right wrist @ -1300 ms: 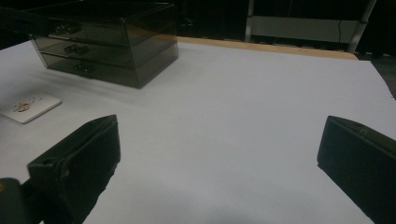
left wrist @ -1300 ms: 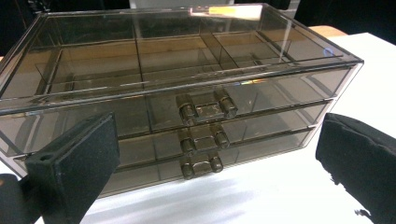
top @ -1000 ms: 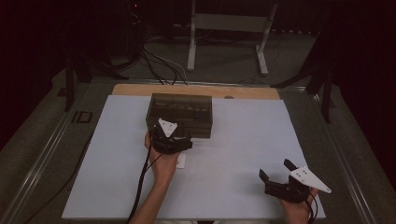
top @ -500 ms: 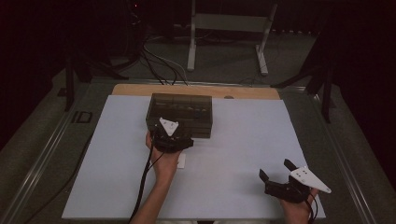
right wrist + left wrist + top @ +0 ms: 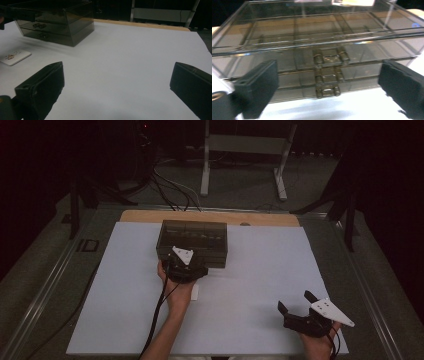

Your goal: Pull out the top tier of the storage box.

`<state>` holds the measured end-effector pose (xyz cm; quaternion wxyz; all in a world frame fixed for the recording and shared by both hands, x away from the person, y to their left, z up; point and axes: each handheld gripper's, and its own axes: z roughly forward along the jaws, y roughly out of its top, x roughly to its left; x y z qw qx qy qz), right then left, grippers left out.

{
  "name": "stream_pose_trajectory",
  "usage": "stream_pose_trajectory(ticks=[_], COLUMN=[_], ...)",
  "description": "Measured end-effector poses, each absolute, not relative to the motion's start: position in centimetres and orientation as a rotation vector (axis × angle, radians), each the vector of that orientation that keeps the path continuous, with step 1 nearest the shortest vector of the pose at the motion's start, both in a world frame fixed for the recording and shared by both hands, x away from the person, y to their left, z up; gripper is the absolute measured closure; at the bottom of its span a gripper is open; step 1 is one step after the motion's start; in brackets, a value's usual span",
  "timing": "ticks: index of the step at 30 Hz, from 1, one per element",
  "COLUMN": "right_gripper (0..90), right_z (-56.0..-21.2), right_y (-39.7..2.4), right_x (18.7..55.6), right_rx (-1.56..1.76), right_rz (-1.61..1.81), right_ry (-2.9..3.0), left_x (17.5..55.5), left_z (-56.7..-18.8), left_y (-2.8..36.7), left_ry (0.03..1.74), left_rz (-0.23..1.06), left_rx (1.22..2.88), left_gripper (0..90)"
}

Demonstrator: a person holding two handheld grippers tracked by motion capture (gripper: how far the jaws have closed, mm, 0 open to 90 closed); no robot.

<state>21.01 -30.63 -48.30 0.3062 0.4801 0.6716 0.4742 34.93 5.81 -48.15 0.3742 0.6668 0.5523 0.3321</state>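
Observation:
A smoky see-through drawer box (image 5: 192, 237) stands at the middle back of the white table cover (image 5: 260, 270). My left gripper (image 5: 189, 264) is right in front of it, pointing at its front. In the left gripper view, the upper drawer's handle (image 5: 331, 58) and the lower drawer's handle (image 5: 327, 85) show between the jaws of the left gripper (image 5: 329, 75). The jaws have just been closing a little, but they stand wide and touch nothing. My right gripper (image 5: 295, 301) rests open near the front right; in its own view the right gripper (image 5: 118, 72) has bare table between its jaws.
A small white card (image 5: 194, 291) lies just behind the left gripper, also seen as the card (image 5: 14, 57) in the right gripper view. A wooden strip (image 5: 210, 216) edges the table's far side. Beyond it are a metal stand (image 5: 240, 145) and floor cables (image 5: 170, 190).
The left gripper has edged slightly closer to the box's front. The right gripper has stayed where it was.

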Motion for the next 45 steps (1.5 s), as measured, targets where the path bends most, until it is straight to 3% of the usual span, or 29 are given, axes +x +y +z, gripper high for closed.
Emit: stream_pose_trajectory(ticks=[3,5,8,10,25,32,45], right_gripper=[0.0,0.0,0.0,0.0,0.0,0.0,0.0], right_z=[-48.3,-48.3,-48.3,-48.3,-48.4,-48.4,-48.3], right_y=[-30.6,-30.6,-30.6,-30.6,-30.7,-30.7,-30.7], right_x=[21.0,21.0,21.0,21.0,21.1,21.1,21.0], right_rx=[1.271,1.27,1.268,1.269,1.276,1.276,1.277], right_rz=[1.255,1.255,1.253,1.252,1.248,1.248,1.248], right_ry=[1.777,1.778,1.78,1.781,1.779,1.779,1.777], left_x=[35.0,34.9,34.9,34.8,34.9,34.8,34.9], left_z=[-48.2,-48.1,-48.2,-48.4,-48.6,-48.6,-48.8], left_y=[5.8,5.6,5.3,5.0,4.6,4.6,4.5], left_ry=[1.426,1.447,1.444,1.461,1.45,1.442,1.467], left_rz=[0.838,0.874,0.902,0.944,0.91,0.889,0.872], left_rx=[1.695,1.683,1.687,1.68,1.649,1.642,1.608], left_gripper=[7.6,16.9,18.6,27.4,51.4,56.9,56.9])
